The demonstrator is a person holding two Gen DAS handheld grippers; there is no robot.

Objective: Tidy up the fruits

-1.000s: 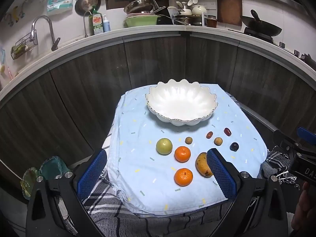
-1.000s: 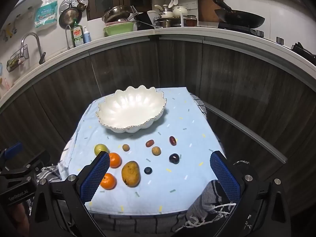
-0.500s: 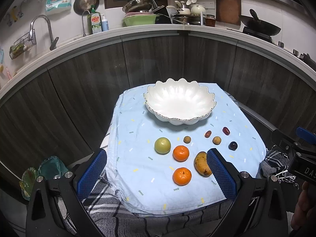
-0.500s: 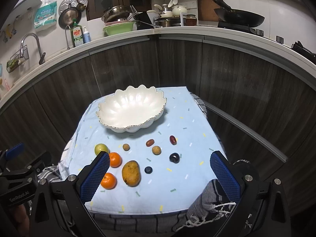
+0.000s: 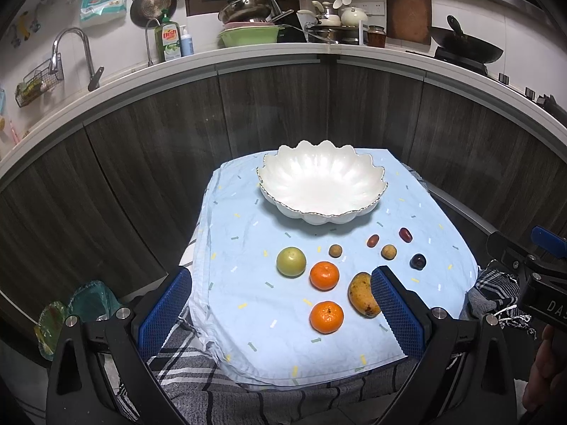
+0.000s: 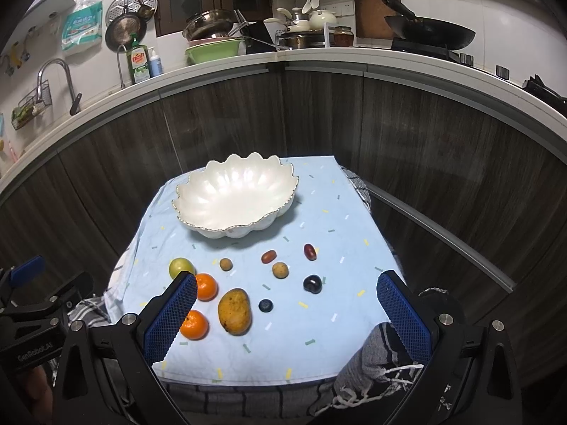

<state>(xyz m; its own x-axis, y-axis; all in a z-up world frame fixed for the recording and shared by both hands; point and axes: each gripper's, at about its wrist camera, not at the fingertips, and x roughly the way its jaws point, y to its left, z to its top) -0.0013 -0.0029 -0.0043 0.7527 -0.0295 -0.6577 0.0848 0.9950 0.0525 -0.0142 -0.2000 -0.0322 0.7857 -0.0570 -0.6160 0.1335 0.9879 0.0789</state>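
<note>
White scalloped bowl (image 5: 320, 184) empty; mango (image 6: 234, 311), tangerines (image 5: 324, 275) unplaced on cloth (image 5: 248, 304); left gripper (image 5: 281, 313), right gripper (image 6: 285, 315) spread, empty-handed

Dark wood cabinets (image 5: 276, 113), white countertop (image 5: 248, 53), tiled wall (image 6: 496, 7).

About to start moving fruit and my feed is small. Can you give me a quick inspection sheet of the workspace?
Surface: light blue cloth over a small table, checked fabric beneath.
Job's things: white bowl, no fruit inside. On the cloth: mango, two oranges, green fruit, dark plum, blueberry, four small brown and red fruits.
Clutter: nothing seen on the cloth.
Grippers: left tool and right tool both open, holding nothing.
Cables: nothing seen.
Surroundings: kitchen counter with sink tap, dishes, wok.
</note>
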